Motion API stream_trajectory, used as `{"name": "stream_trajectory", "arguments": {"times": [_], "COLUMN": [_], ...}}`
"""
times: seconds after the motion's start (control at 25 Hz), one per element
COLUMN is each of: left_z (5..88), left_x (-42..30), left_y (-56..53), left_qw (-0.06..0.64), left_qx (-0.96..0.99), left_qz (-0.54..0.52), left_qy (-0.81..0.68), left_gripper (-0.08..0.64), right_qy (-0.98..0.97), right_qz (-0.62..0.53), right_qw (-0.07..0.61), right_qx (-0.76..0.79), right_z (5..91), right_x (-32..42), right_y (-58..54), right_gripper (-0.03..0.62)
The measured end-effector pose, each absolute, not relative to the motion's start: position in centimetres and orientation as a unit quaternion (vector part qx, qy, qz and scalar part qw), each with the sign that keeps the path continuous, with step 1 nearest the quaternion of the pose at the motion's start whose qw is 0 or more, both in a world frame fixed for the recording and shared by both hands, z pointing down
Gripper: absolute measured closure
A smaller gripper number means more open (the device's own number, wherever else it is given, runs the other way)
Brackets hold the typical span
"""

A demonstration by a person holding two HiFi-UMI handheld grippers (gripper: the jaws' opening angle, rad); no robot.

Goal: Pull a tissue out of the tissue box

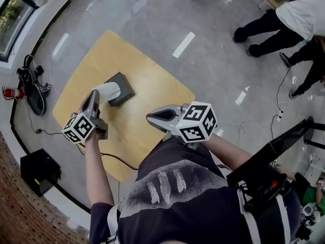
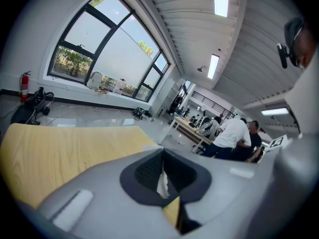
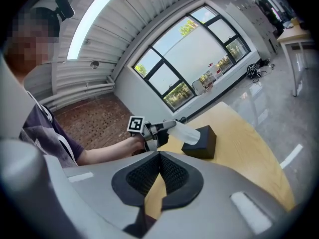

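Left claw point(image 1: 97, 94) mine, clamped shut on tissue point(image 1: 109, 91); white sheet pinched between pads, far end at top of dark tissue box point(image 1: 125, 83). Box sits on wooden table point(image 1: 157, 93), just ahead of left claw. My right claw point(image 1: 149, 118) has jaws together, empty, held over table, apart from box.

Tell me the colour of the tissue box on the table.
The tissue box is dark grey, almost black; the right gripper view shows it best.
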State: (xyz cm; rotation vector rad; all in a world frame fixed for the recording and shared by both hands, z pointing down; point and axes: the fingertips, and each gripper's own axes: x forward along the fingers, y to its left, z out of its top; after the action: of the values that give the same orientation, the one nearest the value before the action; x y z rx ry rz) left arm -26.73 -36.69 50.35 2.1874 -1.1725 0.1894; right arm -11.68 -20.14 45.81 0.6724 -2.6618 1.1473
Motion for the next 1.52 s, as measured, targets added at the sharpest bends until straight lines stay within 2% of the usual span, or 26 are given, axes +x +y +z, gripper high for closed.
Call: {"name": "stream_trajectory", "arguments": {"times": [0.24, 0.44, 0.92, 1.12, 1.36, 1.52], "left_z": [48.3, 45.6, 41.3, 40.1, 38.9, 38.0], "left_x": [-25.9, -22.0, -27.3, -32.3, -29.0, -29.5], "left_y": [-35.8, -34.7, -33.2, -31.1, -28.9, -27.8], "left_qw": [0.307, 0.295, 0.275, 0.259, 0.259, 0.251], "left_qx": [0.836, 0.846, 0.851, 0.848, 0.859, 0.871], "left_qz": [0.055, 0.038, -0.005, -0.023, -0.043, -0.053], "left_qy": [-0.452, -0.443, -0.448, -0.462, -0.44, -0.42], "left_gripper": [0.555, 0.555, 0.555, 0.555, 0.555, 0.555], "right_qy": [-0.89, -0.891, -0.902, -0.914, -0.915, -0.915], "right_qz": [0.375, 0.372, 0.35, 0.329, 0.318, 0.307], "right_qw": [0.072, 0.067, 0.09, 0.102, 0.098, 0.098], "right_qx": [0.249, 0.253, 0.234, 0.213, 0.229, 0.243], "right_z": [45.0, 43.8, 43.2, 43.0, 41.5, 41.2], "right_x": [-9.2, -5.4, -10.8, -15.7, -13.5, -15.0], "right_y": [-20.4, -18.6, -18.3, -17.7, -16.5, -14.9], "right_gripper": [0.597, 0.597, 0.597, 0.597, 0.595, 0.595]}}
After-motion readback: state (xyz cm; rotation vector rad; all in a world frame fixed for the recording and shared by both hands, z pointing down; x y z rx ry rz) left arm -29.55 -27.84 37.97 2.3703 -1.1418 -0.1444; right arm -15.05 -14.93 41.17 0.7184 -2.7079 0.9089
